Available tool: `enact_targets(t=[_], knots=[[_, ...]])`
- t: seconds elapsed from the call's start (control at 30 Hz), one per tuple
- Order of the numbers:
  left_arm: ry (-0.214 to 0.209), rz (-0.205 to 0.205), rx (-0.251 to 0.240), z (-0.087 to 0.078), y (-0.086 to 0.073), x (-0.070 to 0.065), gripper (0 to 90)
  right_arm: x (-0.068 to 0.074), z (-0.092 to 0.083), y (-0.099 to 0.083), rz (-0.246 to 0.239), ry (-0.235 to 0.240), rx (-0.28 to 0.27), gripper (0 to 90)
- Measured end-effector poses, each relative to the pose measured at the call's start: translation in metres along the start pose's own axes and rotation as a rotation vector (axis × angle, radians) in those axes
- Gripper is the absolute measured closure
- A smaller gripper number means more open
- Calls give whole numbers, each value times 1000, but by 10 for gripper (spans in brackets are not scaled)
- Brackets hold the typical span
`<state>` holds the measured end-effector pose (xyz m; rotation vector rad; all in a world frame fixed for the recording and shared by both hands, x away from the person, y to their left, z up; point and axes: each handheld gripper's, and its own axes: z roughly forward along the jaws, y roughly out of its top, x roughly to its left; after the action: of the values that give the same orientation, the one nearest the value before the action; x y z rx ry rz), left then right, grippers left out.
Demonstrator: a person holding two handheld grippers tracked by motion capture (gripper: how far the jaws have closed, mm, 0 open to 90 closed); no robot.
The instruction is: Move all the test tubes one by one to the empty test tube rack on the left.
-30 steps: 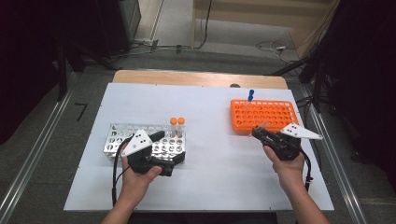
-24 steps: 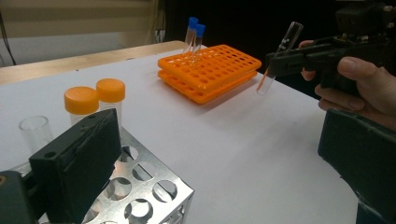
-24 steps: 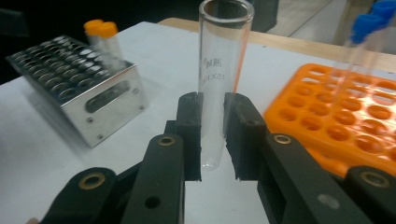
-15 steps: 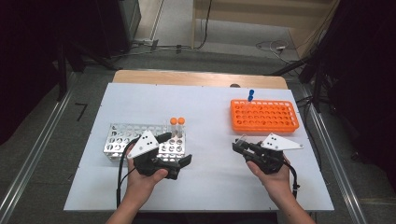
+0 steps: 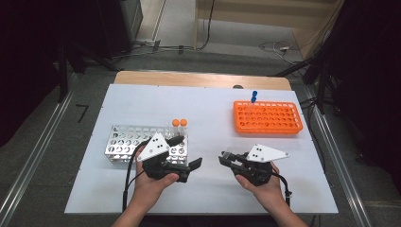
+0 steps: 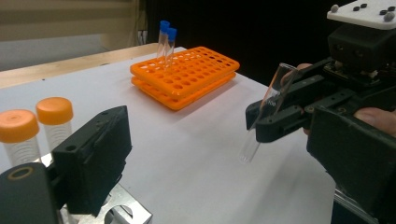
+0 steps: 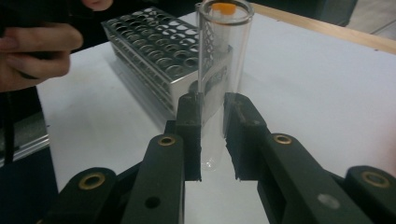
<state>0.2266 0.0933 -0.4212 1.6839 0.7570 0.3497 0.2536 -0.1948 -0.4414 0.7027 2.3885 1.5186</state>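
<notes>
My right gripper (image 7: pixel 212 135) is shut on a clear, uncapped test tube (image 7: pixel 222 70), which stands nearly upright between its pads. In the high view this gripper (image 5: pixel 223 159) sits at the table's front middle and points left. My left gripper (image 5: pixel 188 152) faces it a short way off, open, with nothing between its jaws, which have just been closing a little. In the left gripper view the held tube (image 6: pixel 268 105) hangs tilted above the white table. Two orange-capped tubes (image 5: pixel 178 124) stand in the silver rack (image 5: pixel 127 142).
An orange rack (image 5: pixel 267 117) stands at the back right with two blue-capped tubes (image 5: pixel 254 96) in its far left corner. The silver rack (image 7: pixel 154 51) lies just behind my left hand (image 7: pixel 32 51). Bare white table (image 5: pixel 213 109) spreads between the racks.
My right hand has come left from in front of the orange rack to the table's front middle, carrying the clear tube. The left hand has edged to the right toward it.
</notes>
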Motion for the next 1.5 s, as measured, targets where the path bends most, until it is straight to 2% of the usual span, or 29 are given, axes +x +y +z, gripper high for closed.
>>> enact_targets(t=[0.17, 0.4, 0.53, 0.67, 0.77, 0.87, 1.37, 1.43, 1.5], knots=[[-15, -1, 8, 6, 1, -6, 197, 10, 7, 1, -21, 31, 12, 740], [-100, 44, 28, 15, 1, -19, 383, 17, 15, 2, -30, 58, 42, 740], [-128, 64, 44, 20, 1, -24, 468, 22, 20, 2, -31, 75, 53, 739], [-146, 78, 60, 23, -1, -27, 556, 27, 23, 3, -42, 93, 60, 740], [-157, 88, 73, 25, -2, -28, 657, 29, 24, 4, -45, 102, 67, 739], [-151, 96, 82, 25, -2, -28, 727, 30, 24, 4, -50, 109, 67, 739], [-123, 108, 83, 23, -2, -26, 766, 29, 24, 4, -37, 113, 72, 731], [-111, 110, 82, 23, -2, -25, 766, 29, 24, 4, -40, 115, 71, 694], [-105, 102, 74, 21, -1, -23, 766, 28, 24, 4, -42, 129, 62, 601]])
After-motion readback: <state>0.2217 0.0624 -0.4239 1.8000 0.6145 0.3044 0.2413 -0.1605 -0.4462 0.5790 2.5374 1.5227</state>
